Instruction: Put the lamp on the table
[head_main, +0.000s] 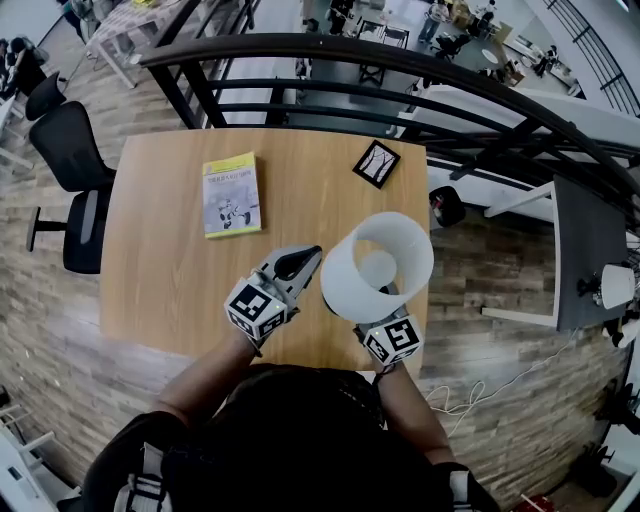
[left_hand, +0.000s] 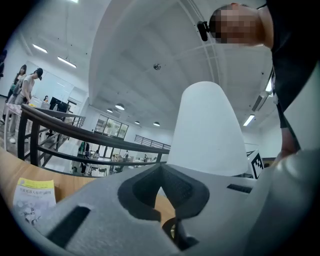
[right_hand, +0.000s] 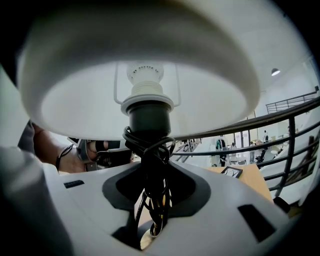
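The lamp has a white shade (head_main: 378, 265) and a dark stem (right_hand: 150, 165) with its black cord wound round it. In the head view it stands upright over the near right part of the wooden table (head_main: 170, 250). My right gripper (right_hand: 152, 200) is shut on the cord-wrapped stem just under the shade, which hides its fingertips from above. Whether the lamp's foot touches the table I cannot tell. My left gripper (head_main: 305, 258) hovers just left of the shade (left_hand: 210, 130), its jaws together with nothing between them.
A yellow-and-white book (head_main: 231, 194) lies on the table's far left. A small black-framed square (head_main: 376, 164) sits at the far right corner. A dark curved railing (head_main: 400, 70) runs behind the table. A black office chair (head_main: 70, 170) stands to the left.
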